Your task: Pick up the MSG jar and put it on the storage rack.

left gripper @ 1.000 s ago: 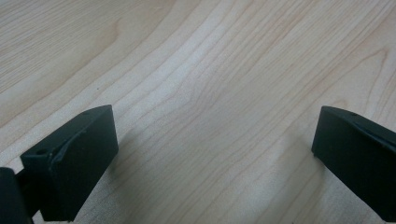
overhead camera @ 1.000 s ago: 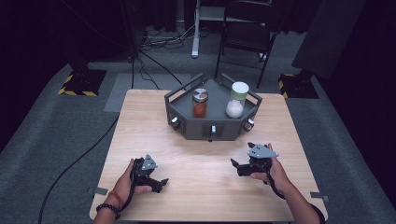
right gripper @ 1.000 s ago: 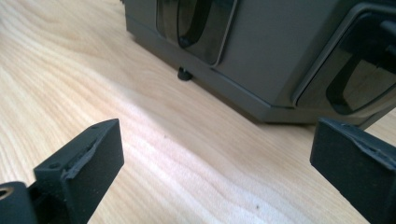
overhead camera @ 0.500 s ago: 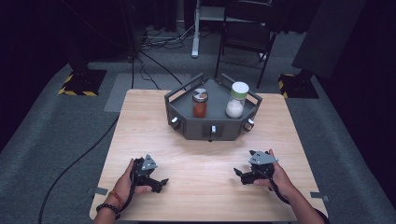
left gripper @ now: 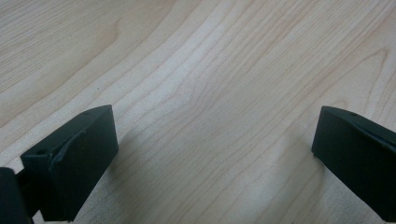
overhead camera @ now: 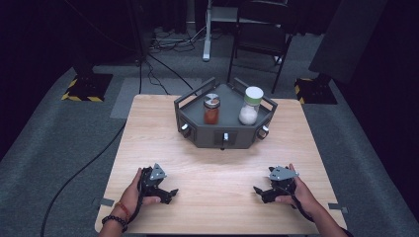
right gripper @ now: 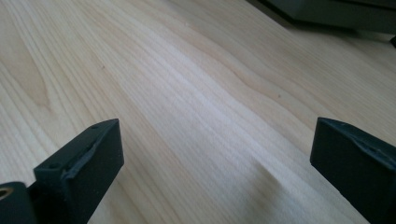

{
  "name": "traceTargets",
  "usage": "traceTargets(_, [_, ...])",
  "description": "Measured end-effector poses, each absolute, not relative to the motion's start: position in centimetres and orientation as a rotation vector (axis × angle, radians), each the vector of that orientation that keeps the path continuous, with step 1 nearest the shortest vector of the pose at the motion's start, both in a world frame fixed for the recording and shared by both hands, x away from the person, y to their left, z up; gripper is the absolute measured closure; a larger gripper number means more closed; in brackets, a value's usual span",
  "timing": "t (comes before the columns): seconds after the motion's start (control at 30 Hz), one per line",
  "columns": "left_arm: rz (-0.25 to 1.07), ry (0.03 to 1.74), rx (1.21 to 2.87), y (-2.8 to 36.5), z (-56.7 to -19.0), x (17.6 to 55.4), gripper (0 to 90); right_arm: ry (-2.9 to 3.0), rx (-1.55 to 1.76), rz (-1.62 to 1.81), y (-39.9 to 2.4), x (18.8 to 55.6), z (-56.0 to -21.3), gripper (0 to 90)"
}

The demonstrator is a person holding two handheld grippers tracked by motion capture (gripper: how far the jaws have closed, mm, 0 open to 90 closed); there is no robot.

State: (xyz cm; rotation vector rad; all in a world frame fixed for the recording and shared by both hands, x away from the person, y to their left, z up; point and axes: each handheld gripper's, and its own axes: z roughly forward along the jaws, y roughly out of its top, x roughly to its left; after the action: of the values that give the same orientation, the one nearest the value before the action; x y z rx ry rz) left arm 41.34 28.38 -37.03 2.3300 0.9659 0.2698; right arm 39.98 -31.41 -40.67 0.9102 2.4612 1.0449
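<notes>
A dark grey angular tray (overhead camera: 197, 131) stands at the far middle of the wooden table (overhead camera: 148, 128). In it are a jar of red spice (overhead camera: 211, 109) with a metal lid and a jar of white powder (overhead camera: 249, 106) with a white lid. My left gripper (overhead camera: 170, 193) rests on the table near the front left, held by a hand, open with nothing between its jaws (left gripper: 215, 154). My right gripper (overhead camera: 258, 191) rests at the front right, also open over bare wood (right gripper: 215, 158). Both point toward the table's middle.
The tray has small knobs (overhead camera: 225, 138) on its front faces, and its edge (right gripper: 327, 14) crosses the top of the right gripper view. Beyond the table stand a chair (overhead camera: 262, 34), cables (overhead camera: 163, 64) on grey carpet and hazard-striped stand bases (overhead camera: 81, 89).
My right gripper has dropped toward the front edge and settled low on the table. The left gripper has barely moved.
</notes>
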Motion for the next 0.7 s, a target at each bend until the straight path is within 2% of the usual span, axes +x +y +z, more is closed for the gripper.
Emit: traceTargets(0.7, [0.271,0.966,2.330,28.4,-37.0,41.3,0.3,2.548,1.021,1.092,-34.0,41.1,-41.2,0.2])
